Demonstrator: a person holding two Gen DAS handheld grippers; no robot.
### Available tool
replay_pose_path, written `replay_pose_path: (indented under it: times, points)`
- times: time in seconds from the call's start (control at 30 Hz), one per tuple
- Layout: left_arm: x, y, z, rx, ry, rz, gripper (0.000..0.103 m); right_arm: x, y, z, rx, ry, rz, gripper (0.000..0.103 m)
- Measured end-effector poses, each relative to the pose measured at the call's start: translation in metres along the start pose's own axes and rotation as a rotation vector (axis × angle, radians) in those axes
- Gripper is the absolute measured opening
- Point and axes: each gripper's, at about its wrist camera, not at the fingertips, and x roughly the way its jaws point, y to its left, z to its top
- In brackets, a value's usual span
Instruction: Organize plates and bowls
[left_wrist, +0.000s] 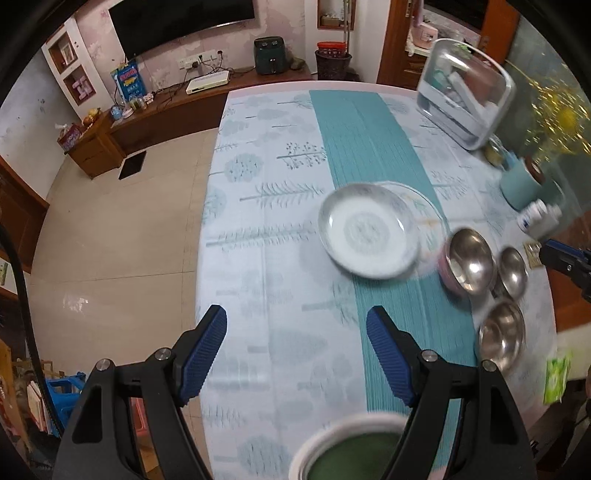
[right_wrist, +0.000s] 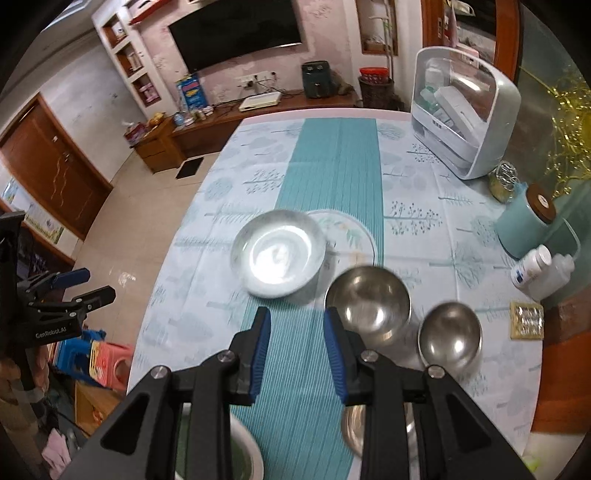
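A white deep plate (left_wrist: 369, 236) (right_wrist: 279, 253) lies mid-table, overlapping a flat patterned plate (left_wrist: 421, 206) (right_wrist: 351, 236) behind it. Three steel bowls stand to the right: a large one (left_wrist: 469, 260) (right_wrist: 369, 301), a small one (left_wrist: 511, 271) (right_wrist: 450, 336), and a nearer one (left_wrist: 502, 336) (right_wrist: 354, 424). A white bowl with a green inside (left_wrist: 351, 450) (right_wrist: 229, 454) sits at the near edge. My left gripper (left_wrist: 295, 354) is open and empty above the cloth. My right gripper (right_wrist: 297, 354) is open and empty, just short of the plates and large bowl.
A white lidded storage box (left_wrist: 465, 92) (right_wrist: 465, 110) stands at the far right. A teal canister (right_wrist: 532, 225), white bottles (right_wrist: 535, 269) and a small gold box (right_wrist: 526, 319) line the right edge. The table's left edge drops to a tiled floor (left_wrist: 110, 240).
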Motion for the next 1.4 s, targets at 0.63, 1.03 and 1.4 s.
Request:
replay_pose_path:
  times: [0.63,1.03,1.4]
  points:
    - [0.222,-0.004,0.076,-0.163,0.17,-0.153,0.076,0.193,-0.052,0.068,0.204,0.186,0.072,0.03]
    - [0.282,-0.023,0.073,-0.139,0.276,-0.256,0.045,0.253,-0.056,0.065,0.184,0.279,0.055,0.024]
    - [0.292,-0.036,0.071,-0.113,0.281,-0.312,0.011,0.269,-0.053,0.063,0.17,0.318,0.062,0.006]
